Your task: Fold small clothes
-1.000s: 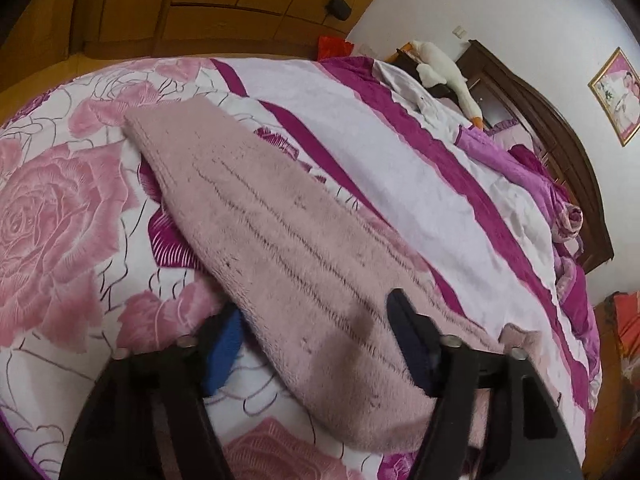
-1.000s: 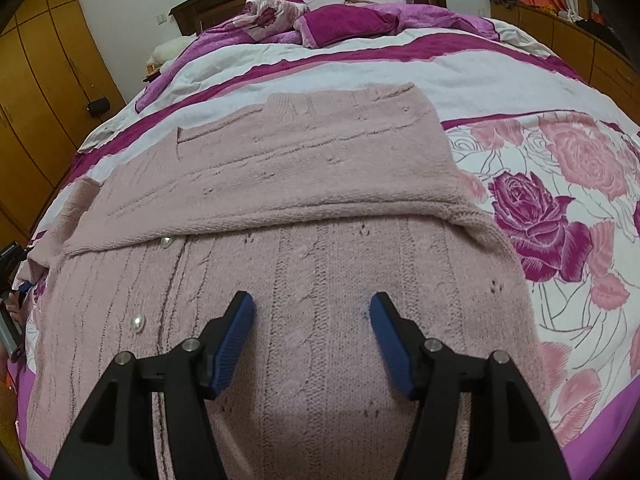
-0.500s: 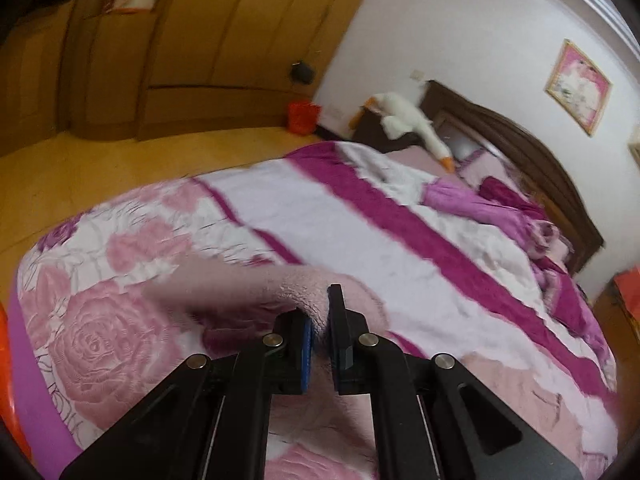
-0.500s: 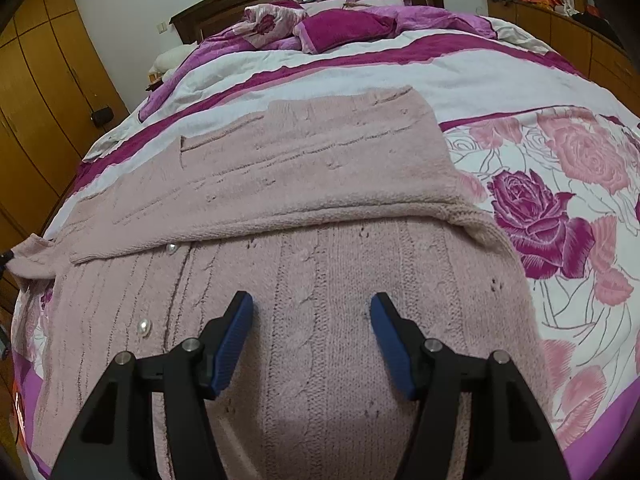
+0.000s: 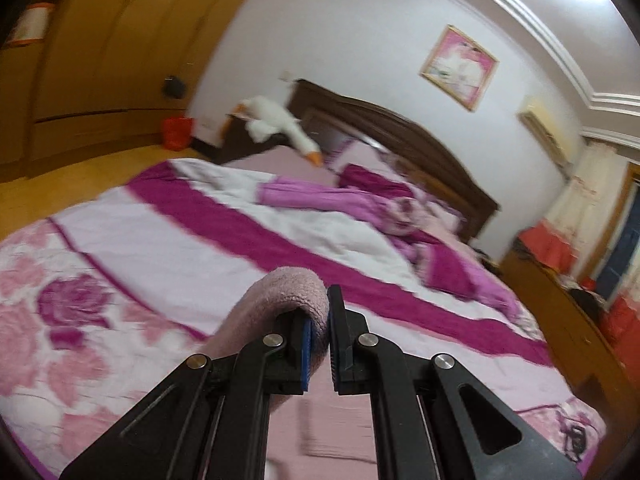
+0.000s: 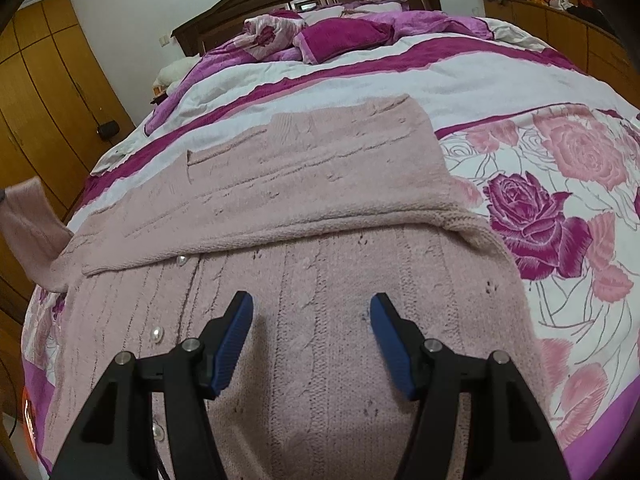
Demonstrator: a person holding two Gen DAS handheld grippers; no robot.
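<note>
A pale pink knitted cardigan (image 6: pixel 304 264) lies spread on the bed, buttons up, with one sleeve (image 6: pixel 304 184) folded across its chest. In the left wrist view my left gripper (image 5: pixel 318 320) is shut on the cardigan's other sleeve (image 5: pixel 280 292), which drapes over the blue pads, lifted above the bed. The right wrist view shows that raised sleeve (image 6: pixel 32 228) at the far left edge. My right gripper (image 6: pixel 312 316) hovers open just over the cardigan's lower body, nothing between its fingers.
The bed cover (image 6: pixel 560 184) has rose prints and magenta stripes. Crumpled pink bedding (image 6: pixel 340 36) lies near the dark headboard (image 5: pixel 400 136). A white plush goose (image 5: pixel 276 124) sits beside the bed. Wooden wardrobes (image 6: pixel 40 112) stand at the left, a low cabinet (image 5: pixel 560 320) at the right.
My left gripper closed on the flat sleeve and lifted it up off the bed, tilting toward the headboard. The right gripper stayed open and still over the cardigan.
</note>
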